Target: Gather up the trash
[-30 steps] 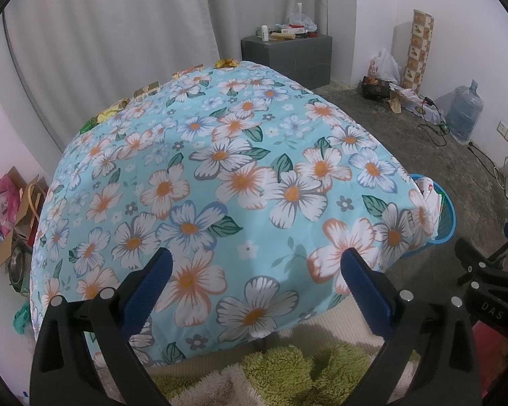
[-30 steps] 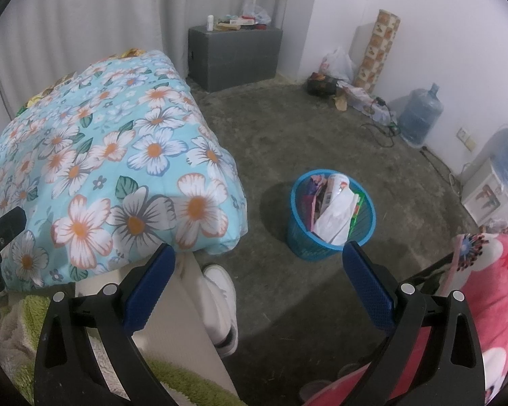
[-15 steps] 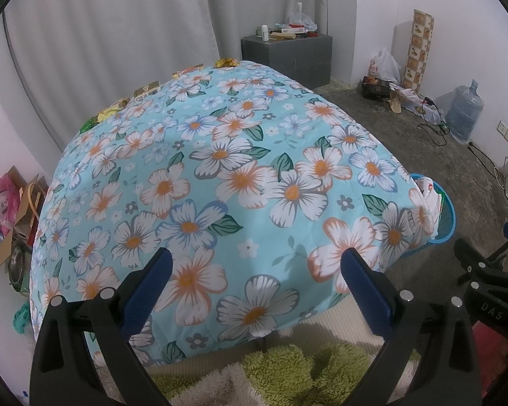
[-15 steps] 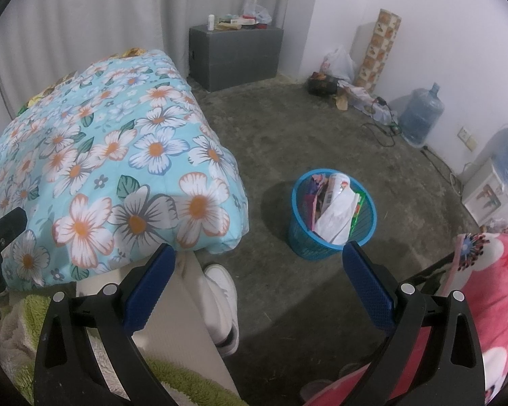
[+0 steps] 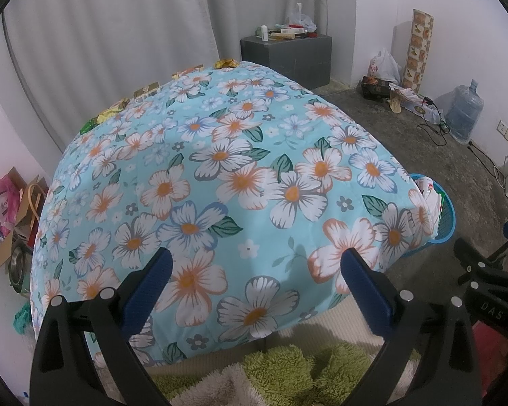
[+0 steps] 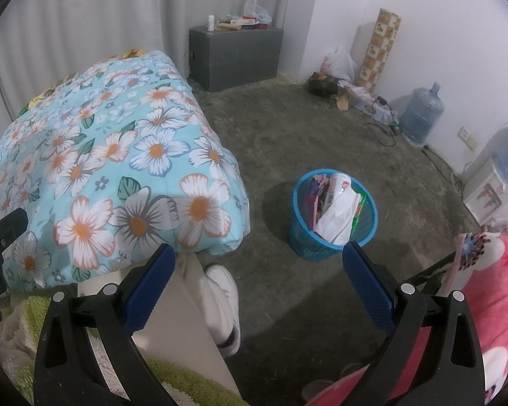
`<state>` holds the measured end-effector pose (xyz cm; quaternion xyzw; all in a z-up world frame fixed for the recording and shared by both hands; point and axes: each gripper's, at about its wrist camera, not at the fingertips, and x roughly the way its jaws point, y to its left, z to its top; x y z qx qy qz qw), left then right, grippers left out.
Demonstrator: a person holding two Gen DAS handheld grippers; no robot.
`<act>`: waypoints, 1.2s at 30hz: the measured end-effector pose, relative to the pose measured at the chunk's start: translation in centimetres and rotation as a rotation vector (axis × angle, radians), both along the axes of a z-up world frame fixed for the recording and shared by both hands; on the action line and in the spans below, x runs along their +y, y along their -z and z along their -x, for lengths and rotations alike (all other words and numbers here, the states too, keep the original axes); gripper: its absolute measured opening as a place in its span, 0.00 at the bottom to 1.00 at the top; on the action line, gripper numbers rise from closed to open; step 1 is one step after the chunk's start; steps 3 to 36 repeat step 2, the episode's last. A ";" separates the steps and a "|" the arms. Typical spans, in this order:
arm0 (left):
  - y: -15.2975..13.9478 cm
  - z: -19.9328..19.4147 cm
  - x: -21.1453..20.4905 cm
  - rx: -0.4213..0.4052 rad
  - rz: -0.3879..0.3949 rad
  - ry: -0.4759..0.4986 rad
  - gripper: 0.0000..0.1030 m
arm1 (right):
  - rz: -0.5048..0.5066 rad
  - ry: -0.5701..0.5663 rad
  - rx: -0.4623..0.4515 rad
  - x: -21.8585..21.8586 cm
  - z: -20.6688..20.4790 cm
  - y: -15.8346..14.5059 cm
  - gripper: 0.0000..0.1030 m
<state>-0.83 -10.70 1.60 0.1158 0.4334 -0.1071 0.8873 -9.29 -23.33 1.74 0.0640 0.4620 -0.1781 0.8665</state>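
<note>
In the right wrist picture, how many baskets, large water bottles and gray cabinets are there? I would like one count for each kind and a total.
Blue trash basket: 1
Large water bottles: 2, one on the floor and one on the white dispenser
Gray cabinet: 1
Total: 4

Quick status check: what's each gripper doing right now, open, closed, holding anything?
Left gripper: open, holding nothing, above the floral quilt.
Right gripper: open, holding nothing, facing the blue trash basket.
</note>
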 end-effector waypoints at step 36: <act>0.0 0.0 0.0 0.000 0.000 0.000 0.95 | 0.000 0.002 -0.001 -0.1 0.2 0.1 0.92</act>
